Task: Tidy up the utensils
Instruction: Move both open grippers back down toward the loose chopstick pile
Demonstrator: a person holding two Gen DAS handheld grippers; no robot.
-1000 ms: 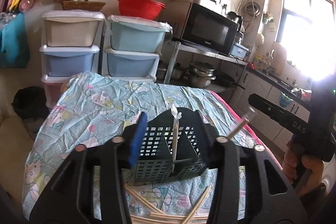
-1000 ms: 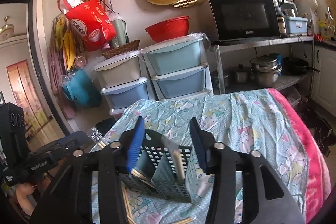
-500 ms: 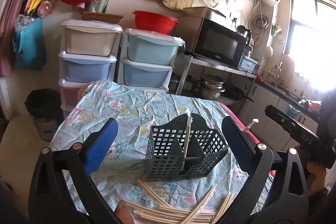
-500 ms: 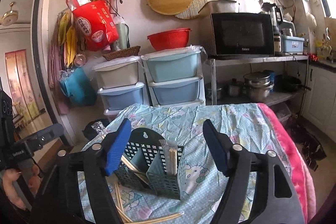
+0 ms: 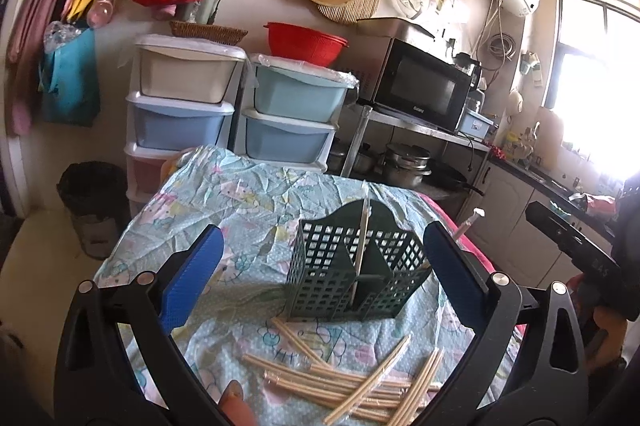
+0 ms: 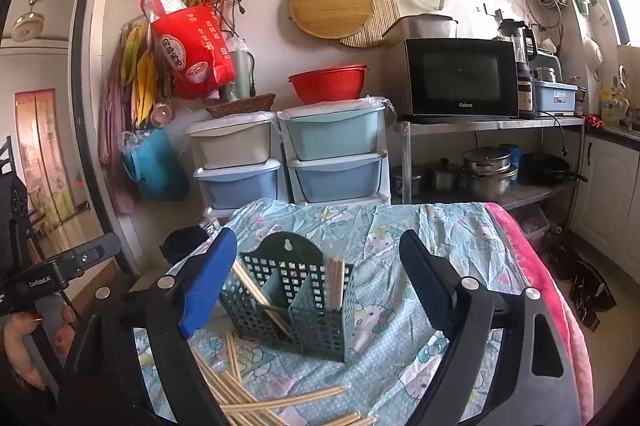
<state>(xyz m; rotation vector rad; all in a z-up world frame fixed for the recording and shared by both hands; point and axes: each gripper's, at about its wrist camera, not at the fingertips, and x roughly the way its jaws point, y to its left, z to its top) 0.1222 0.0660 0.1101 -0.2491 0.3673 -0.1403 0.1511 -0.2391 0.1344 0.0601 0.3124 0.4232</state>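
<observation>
A dark green lattice utensil caddy [image 5: 354, 272] stands upright on the cartoon-print tablecloth [image 5: 240, 202], with wooden chopsticks standing in its compartments [image 6: 335, 284]. Several loose wooden chopsticks [image 5: 352, 382] lie on the cloth in front of it, also in the right wrist view [image 6: 256, 394]. My left gripper [image 5: 320, 278] is open and empty, its blue pads wide apart on either side of the caddy, a little short of it. My right gripper [image 6: 318, 280] is open and empty, framing the caddy [image 6: 294, 300] from the other side.
Stacked plastic drawers [image 5: 236, 106] stand behind the table. A metal rack with a microwave [image 5: 424, 84] and pots is at the back right. A black bin [image 5: 94, 206] sits on the floor at left. The pink table edge [image 6: 544, 290] runs along the right.
Both grippers opened wide, from shut or nearly so near the caddy, and drew back from it. A chopstick now stands in the caddy. More loose chopsticks show in front.
</observation>
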